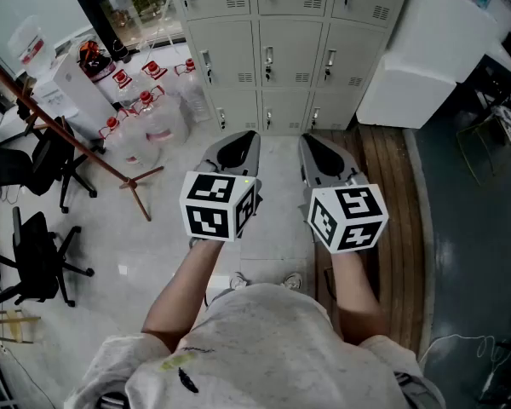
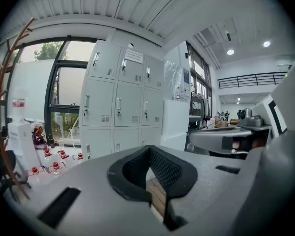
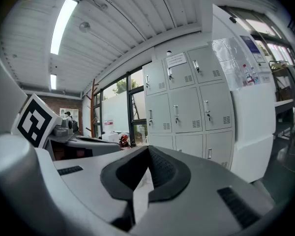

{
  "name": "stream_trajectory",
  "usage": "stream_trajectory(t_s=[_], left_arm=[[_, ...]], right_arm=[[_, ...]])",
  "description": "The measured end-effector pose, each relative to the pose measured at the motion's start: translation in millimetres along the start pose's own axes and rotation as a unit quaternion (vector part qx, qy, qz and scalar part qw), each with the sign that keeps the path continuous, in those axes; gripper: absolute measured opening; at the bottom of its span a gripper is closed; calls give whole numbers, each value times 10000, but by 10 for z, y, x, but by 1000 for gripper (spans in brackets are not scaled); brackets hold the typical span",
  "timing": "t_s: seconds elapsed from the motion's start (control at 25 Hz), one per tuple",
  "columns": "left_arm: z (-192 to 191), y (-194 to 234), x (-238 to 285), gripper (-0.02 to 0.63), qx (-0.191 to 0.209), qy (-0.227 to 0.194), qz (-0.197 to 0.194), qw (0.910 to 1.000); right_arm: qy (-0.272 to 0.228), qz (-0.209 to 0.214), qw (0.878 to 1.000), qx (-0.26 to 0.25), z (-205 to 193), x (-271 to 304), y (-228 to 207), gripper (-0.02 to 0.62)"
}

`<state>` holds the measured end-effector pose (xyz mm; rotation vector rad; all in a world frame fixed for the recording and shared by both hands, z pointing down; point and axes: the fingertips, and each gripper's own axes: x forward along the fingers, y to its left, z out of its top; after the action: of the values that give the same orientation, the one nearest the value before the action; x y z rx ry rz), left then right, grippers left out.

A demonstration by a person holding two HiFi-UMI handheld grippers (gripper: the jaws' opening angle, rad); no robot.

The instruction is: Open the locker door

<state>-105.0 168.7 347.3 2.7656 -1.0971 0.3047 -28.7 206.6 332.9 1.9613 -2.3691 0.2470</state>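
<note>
Left gripper (image 1: 241, 143) and right gripper (image 1: 318, 146): both have their jaws pressed together with nothing between them. They are held side by side and point toward the bank of lockers (image 1: 296, 48). The lockers stand well apart from both tools, and every door in view is closed. Judged stage: approach — no door engaged yet. The next move calls for closing in, choosing one door, and spreading a gripper's jaws to take its handle (image 1: 268, 58) — which door is not evident.

Bare floor (image 1: 277, 156) from left claw (image 1: 245, 136) and right claw (image 1: 308, 140) up to lockers (image 1: 268, 58), water jugs (image 1: 149, 122) crowding far left, white cabinet (image 1: 409, 83) right
</note>
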Motion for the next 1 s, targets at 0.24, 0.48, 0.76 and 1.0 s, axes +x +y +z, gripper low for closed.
stream_trajectory(t_s=[0.24, 0.48, 0.76, 1.0], left_arm=[[89, -206, 124, 5, 41, -37, -26, 10000], [108, -397, 297, 5, 68, -20, 76, 9999], [173, -624, 462, 5, 193, -1, 242, 9995], [185, -652, 547, 5, 114, 9, 412, 9991]], right_arm=[[-74, 20, 10000, -5, 51, -67, -167, 3], [-108, 107, 9999, 36, 52, -146, -428, 3], [-89, 333, 9994, 57, 19, -197, -679, 3], [-94, 482, 9988, 46, 21, -186, -800, 3]])
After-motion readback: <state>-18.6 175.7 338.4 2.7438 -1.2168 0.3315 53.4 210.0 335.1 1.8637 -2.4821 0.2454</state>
